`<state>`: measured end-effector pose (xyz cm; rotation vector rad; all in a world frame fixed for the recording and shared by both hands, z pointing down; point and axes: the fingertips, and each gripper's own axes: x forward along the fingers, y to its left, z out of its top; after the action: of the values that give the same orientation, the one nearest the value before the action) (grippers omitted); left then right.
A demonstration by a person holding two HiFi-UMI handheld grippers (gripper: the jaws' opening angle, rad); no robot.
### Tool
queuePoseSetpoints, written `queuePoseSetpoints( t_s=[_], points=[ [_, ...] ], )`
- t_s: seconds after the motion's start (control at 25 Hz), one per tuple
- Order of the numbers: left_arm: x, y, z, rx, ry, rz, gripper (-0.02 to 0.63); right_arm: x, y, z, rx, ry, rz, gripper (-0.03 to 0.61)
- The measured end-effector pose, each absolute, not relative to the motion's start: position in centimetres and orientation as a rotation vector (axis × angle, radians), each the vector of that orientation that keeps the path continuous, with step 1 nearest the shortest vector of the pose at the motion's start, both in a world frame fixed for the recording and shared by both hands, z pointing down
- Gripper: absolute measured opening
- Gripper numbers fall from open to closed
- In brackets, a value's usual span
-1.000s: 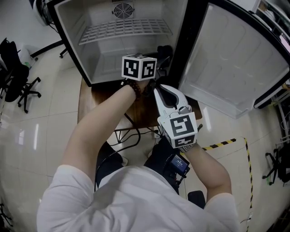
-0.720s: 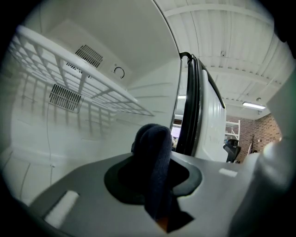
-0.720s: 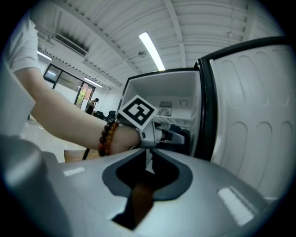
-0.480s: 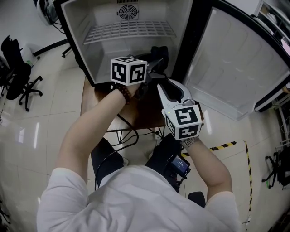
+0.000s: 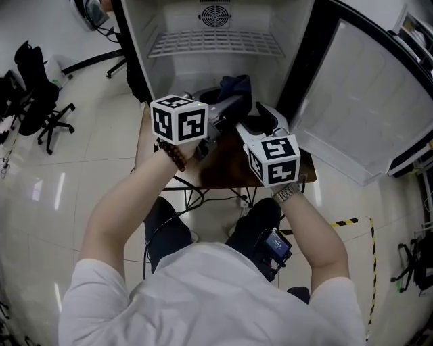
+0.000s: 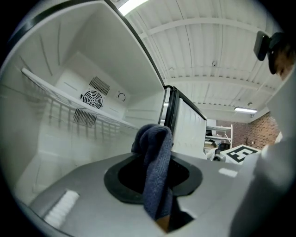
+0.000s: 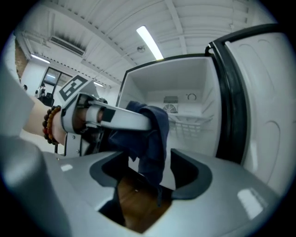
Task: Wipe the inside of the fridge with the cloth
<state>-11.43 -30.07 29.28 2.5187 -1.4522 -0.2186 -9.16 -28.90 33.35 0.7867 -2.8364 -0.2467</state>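
A dark blue cloth (image 5: 233, 86) hangs in front of the open fridge (image 5: 210, 64). My left gripper (image 5: 229, 103) is shut on the cloth (image 6: 155, 166), which is pinched between its jaws (image 6: 157, 185) and folds over above them. My right gripper (image 5: 260, 113) sits close on the right, and its jaws are opening. In the right gripper view the cloth (image 7: 150, 134) dangles between the wide jaws of the right gripper (image 7: 152, 173) without the pads pressing on it. It hangs there from the left gripper (image 7: 115, 118). Both grippers hover over a small wooden table (image 5: 223, 169).
The fridge is white inside, with a wire shelf (image 5: 215, 42) and a fan grille (image 5: 215, 15) on its back wall. Its door (image 5: 358, 101) stands open to the right. Office chairs (image 5: 37, 101) stand at the left, and striped floor tape (image 5: 352, 221) lies at the right.
My right gripper's jaws have spread apart and no longer pinch the cloth. Both grippers have shifted a little left, and the left one keeps hold of the cloth.
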Motion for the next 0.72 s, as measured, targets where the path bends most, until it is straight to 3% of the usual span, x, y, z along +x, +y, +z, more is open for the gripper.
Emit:
queuePoseSetpoints(
  t_s=[0.32, 0.72],
  points=[
    [-12.4, -28.0, 29.3, 2.489, -1.469, -0.264, 0.114, -12.5, -26.6, 32.1, 0.647, -2.954, -0.282, 0.318],
    [-12.6, -26.7, 29.3, 2.509, -1.474, -0.241, 0.129, -13.9, -25.7, 31.5, 0.563, -3.022, -0.243, 0.31]
  ],
)
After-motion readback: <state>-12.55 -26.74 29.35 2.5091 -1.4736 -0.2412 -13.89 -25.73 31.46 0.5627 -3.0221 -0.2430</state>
